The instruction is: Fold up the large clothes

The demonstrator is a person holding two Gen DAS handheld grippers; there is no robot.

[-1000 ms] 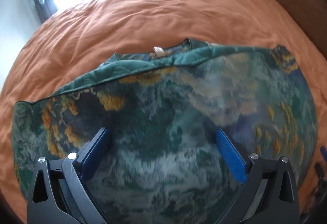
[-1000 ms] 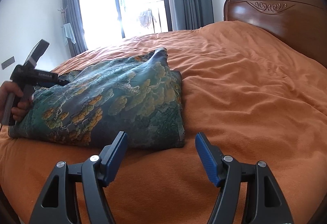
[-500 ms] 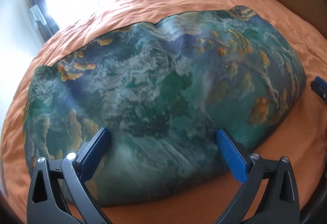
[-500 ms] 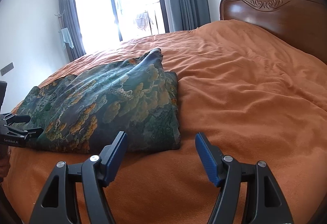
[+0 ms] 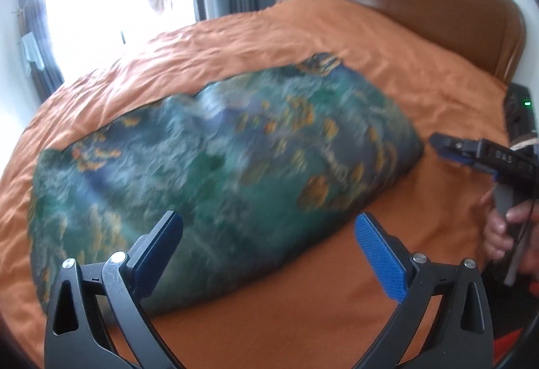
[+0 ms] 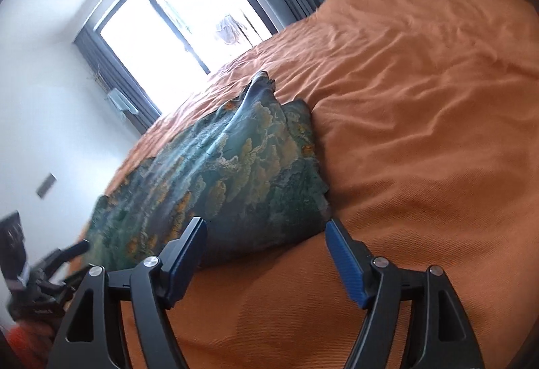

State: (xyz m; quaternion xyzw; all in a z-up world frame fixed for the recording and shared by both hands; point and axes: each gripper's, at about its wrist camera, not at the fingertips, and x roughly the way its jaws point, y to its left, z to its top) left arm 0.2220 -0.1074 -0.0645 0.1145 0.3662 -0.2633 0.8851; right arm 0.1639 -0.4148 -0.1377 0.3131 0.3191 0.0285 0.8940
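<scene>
My left claw [image 5: 267, 242] and right claw [image 6: 266, 249], which just opened wider, both stand wide and empty, the folded garment [image 5: 215, 173] lying on the bed [image 5: 387, 268] above them in each frame.

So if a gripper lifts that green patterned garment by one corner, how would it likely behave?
The garment would probably droop rather than hold shape: it lies in soft folds on the bedspread. It looks puffy and quilted, so likely light for its bulk. Its sheen in the right wrist view suggests slippery fabric.

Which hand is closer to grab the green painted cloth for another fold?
Probably the left gripper: its open fingers hover right over the near edge of the folded garment. The right gripper sits open at its corner.
</scene>
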